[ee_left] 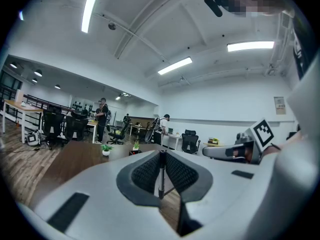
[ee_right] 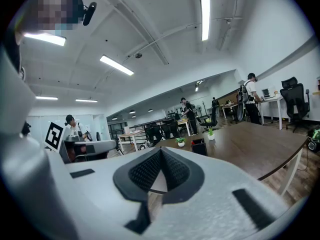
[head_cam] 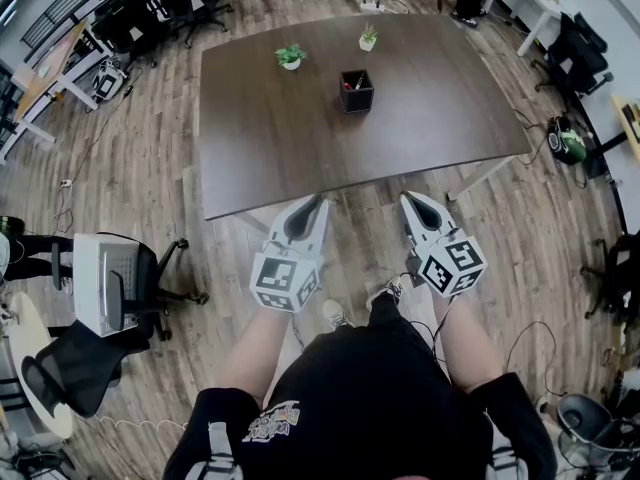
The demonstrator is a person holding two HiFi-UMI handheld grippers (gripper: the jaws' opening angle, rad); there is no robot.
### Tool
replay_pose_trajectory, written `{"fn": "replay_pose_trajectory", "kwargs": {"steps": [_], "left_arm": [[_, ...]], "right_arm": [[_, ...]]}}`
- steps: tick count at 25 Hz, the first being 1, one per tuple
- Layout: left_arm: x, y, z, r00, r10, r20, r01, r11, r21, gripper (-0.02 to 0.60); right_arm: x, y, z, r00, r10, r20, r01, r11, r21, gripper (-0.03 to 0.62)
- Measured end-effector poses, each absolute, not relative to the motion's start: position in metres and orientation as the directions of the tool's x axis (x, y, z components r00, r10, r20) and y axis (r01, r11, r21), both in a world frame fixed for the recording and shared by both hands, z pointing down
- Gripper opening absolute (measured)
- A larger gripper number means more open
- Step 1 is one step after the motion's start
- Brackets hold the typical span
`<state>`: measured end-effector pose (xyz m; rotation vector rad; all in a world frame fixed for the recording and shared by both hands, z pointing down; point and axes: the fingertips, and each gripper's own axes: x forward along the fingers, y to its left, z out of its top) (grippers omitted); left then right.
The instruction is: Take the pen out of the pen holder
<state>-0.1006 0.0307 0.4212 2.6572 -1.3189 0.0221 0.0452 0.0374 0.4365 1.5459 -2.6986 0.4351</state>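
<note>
Left gripper (ee_left: 161,156): clamped on 1 upright pen (ee_left: 160,181).
Right gripper (ee_right: 159,156): jaws together, empty, likely spare.
Holder (head_cam: 356,91): mid-table, well beyond both.

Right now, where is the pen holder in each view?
Head view: pen holder upper centre, on the table.
Left gripper view: pen holder small, just left of centre.
Right gripper view: pen holder right of centre.
Shared landmark: the plant left of it.

silver pen (ee_left: 160,176) upright in left gripper (ee_left: 161,154); black pen holder (head_cam: 356,92) at table (head_cam: 260,138) ctr
</note>
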Motion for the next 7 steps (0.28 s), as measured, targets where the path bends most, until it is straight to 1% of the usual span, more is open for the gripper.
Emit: {"fn": "replay_pose_trajectory", "kwargs": {"steps": [7], "left_arm": [[-0.1010,0.0292,0.4221,0.612,-0.786,0.090,-0.788,-0.597,0.149,0.035]], "right_arm": [[0.0442,0.0356,0.4362,-0.514,-0.847,0.136,-0.847,0.477,-0.234,0.005]]}}
